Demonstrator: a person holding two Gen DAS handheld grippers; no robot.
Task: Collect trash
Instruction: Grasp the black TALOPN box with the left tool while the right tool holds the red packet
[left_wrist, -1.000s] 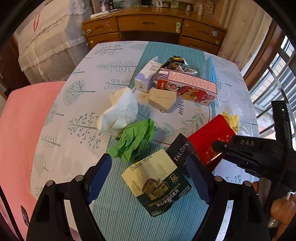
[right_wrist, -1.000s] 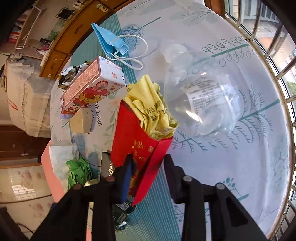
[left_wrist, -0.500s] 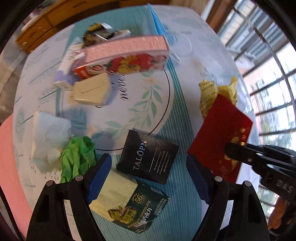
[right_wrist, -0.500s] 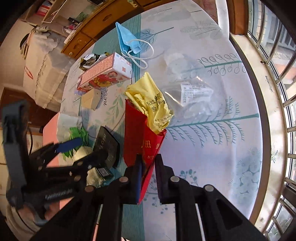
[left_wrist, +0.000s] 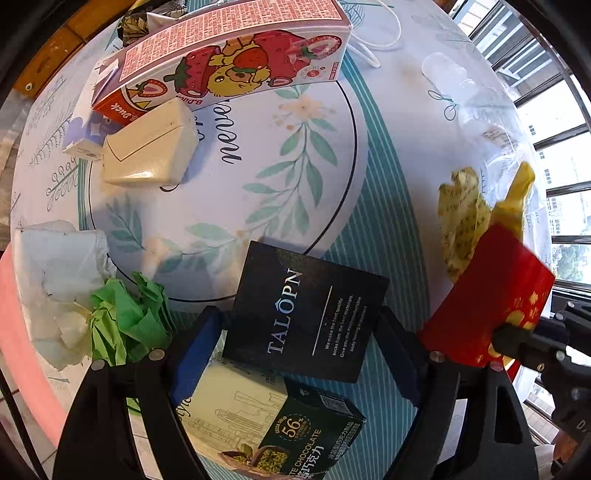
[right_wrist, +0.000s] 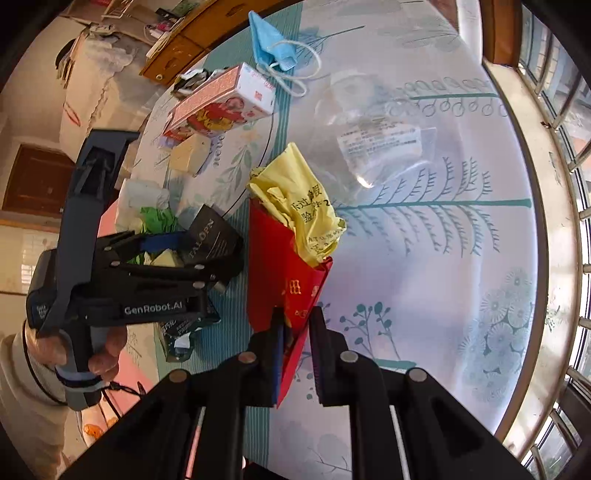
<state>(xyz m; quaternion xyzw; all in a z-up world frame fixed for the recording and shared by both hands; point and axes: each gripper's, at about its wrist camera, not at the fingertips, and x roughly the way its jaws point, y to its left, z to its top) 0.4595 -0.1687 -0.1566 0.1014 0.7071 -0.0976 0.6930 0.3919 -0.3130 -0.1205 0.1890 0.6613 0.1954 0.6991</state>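
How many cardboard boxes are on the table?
4, maybe more hidden: the pink strawberry carton at the far side, the small cream box and purple-white box beside it, and the dark green chocolate box nearest the camera.

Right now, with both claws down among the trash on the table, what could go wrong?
The left claw straddles the black TALOPN card, which lies flat on the chocolate box; closing may catch both or slip off the thin card. The right claw pinches only a corner of the red envelope, so the loose yellow wrapper stuffed in it could fall out.
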